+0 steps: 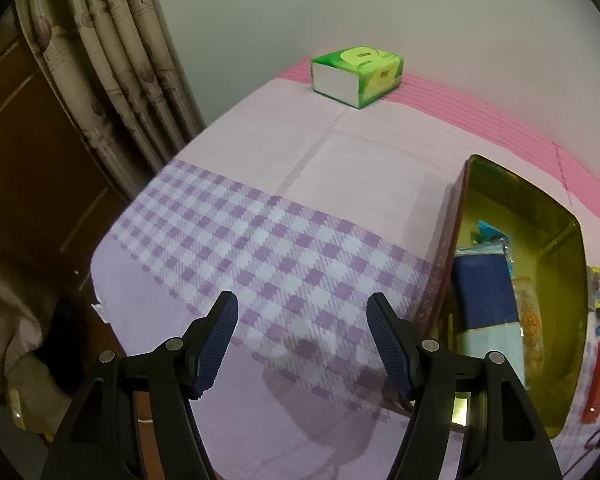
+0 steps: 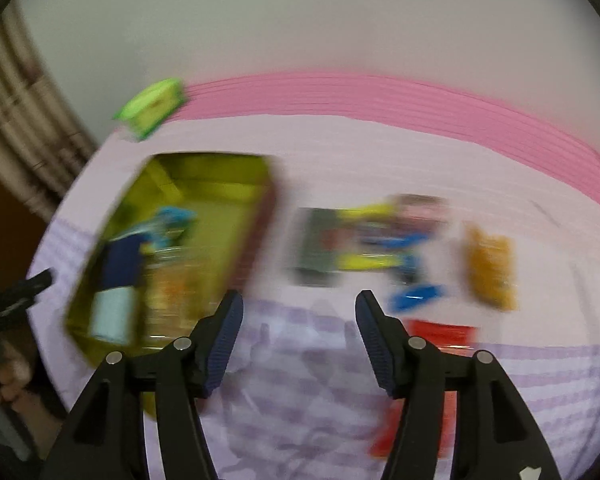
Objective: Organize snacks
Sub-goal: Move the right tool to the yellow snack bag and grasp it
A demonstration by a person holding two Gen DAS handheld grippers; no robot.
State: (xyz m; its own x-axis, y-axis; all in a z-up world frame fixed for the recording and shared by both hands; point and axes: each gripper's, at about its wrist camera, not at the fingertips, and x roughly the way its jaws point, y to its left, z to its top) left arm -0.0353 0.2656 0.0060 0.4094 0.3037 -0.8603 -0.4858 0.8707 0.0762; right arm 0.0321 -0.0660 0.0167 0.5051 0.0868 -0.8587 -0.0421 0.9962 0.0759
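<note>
A gold-lined tin box stands on the checked cloth at my right in the left wrist view, holding a dark blue packet and other snacks. My left gripper is open and empty above the cloth, left of the tin. The right wrist view is blurred. There the tin lies at left, and loose snacks lie at right: a yellow and blue pile, an orange packet, a blue packet and a red packet. My right gripper is open and empty above the cloth.
A green tissue pack sits at the far edge of the table; it also shows in the right wrist view. A curtain and a wooden door stand at left. A red packet lies right of the tin.
</note>
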